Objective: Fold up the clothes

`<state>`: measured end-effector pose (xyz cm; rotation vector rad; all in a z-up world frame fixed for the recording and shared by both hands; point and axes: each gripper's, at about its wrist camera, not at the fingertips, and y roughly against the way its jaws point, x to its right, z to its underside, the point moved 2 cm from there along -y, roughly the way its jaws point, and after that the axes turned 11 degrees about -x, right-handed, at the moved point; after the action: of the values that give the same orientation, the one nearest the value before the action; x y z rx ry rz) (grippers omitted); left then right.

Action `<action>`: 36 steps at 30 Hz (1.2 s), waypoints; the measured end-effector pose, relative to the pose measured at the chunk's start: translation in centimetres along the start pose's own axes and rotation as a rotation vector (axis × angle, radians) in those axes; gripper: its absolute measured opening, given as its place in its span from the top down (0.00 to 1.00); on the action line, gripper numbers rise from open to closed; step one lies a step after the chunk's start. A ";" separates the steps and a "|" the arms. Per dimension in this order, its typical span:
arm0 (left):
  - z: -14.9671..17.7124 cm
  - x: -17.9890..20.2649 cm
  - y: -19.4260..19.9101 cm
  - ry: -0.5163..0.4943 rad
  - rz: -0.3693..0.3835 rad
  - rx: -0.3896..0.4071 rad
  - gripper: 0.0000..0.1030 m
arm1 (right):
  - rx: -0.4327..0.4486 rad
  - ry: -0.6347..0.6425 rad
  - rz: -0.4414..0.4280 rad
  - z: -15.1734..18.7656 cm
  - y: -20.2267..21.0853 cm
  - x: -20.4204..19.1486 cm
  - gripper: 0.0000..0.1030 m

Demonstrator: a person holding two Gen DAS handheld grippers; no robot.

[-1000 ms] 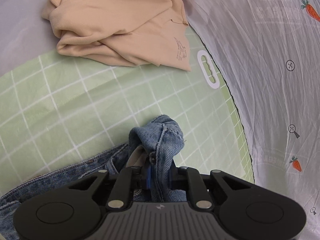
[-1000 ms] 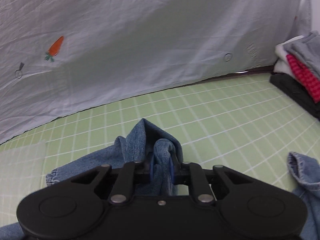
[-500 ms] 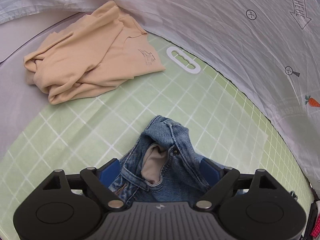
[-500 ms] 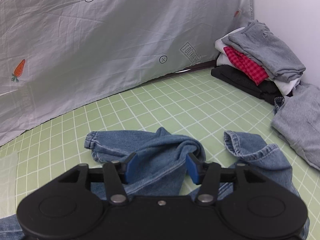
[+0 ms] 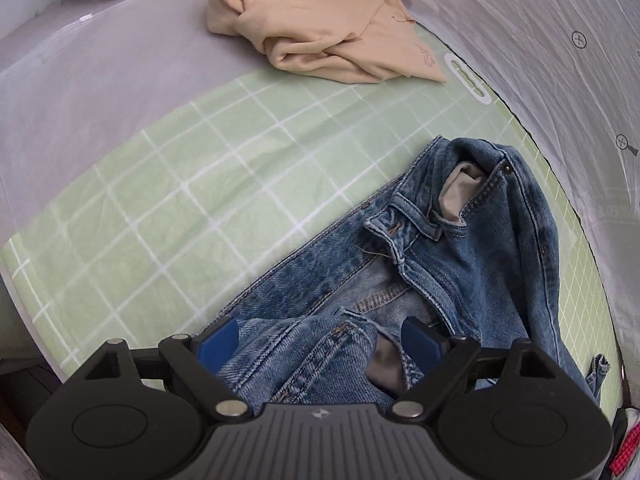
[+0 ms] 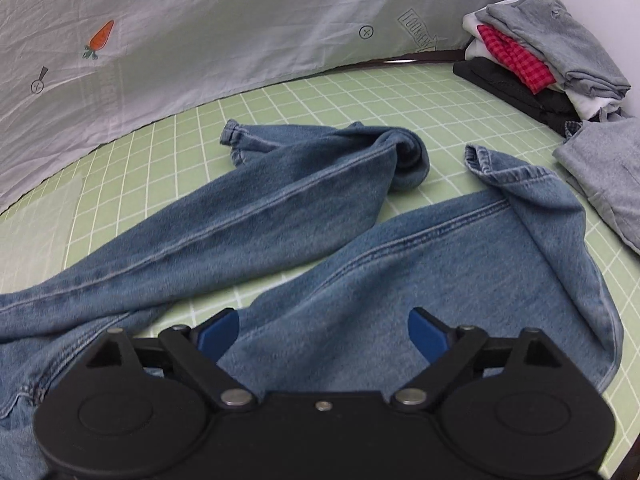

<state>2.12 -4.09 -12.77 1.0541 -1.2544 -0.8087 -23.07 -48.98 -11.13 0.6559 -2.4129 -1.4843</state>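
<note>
Right now both tools stand spread wide, gripping nothing: the left tool [image 5: 318, 338] hovers over the waistband of the jeans [image 5: 432, 264], the right tool [image 6: 324, 330] over one leg. The jeans [image 6: 280, 216] lie crumpled on a green checked mat [image 6: 328, 92], legs splayed toward the far side, one cuff rolled over. A beige garment [image 5: 320, 28] sits bunched at the far left, beside a white plastic loop [image 5: 468, 78]. Far right, a stack of folded clothes [image 6: 532, 56] and a loose grey garment [image 6: 604, 168] crowd the mat's edge. A pale sheet [image 6: 240, 20] printed with carrots rises behind; its lettering is hard to read.
</note>
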 end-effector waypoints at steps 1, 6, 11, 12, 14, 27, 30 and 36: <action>0.4 -0.5 0.2 0.020 0.019 -0.004 0.14 | -0.012 0.007 -0.006 0.6 0.1 0.0 0.11; 1.7 -2.3 1.0 0.070 0.045 -0.022 0.14 | -0.073 0.045 -0.038 3.5 0.7 -0.2 0.09; 3.3 -4.3 0.2 0.140 0.091 -0.102 0.12 | -0.126 0.084 -0.065 5.8 0.7 -0.2 0.08; 3.8 -4.9 -0.1 0.175 0.123 -0.123 0.12 | -0.139 0.096 -0.069 6.4 0.7 -0.2 0.08; 4.4 -5.7 -0.6 0.218 0.178 -0.140 0.12 | -0.152 0.117 -0.076 7.2 0.8 -0.3 0.08; 4.0 -4.8 -0.2 0.137 0.247 -0.001 0.84 | -0.190 0.131 -0.096 9.6 1.1 0.9 0.07; 3.6 -5.3 2.1 0.096 0.209 0.082 0.85 | -0.184 0.128 -0.092 9.6 1.3 1.4 0.07; 2.4 -6.8 2.9 -0.013 -0.050 0.161 0.80 | -0.181 0.106 -0.078 9.4 1.5 3.5 0.07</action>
<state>-1.58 2.74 -12.41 1.2153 -1.3257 -0.7637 -30.45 -42.77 -14.22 0.7737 -2.1662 -1.6317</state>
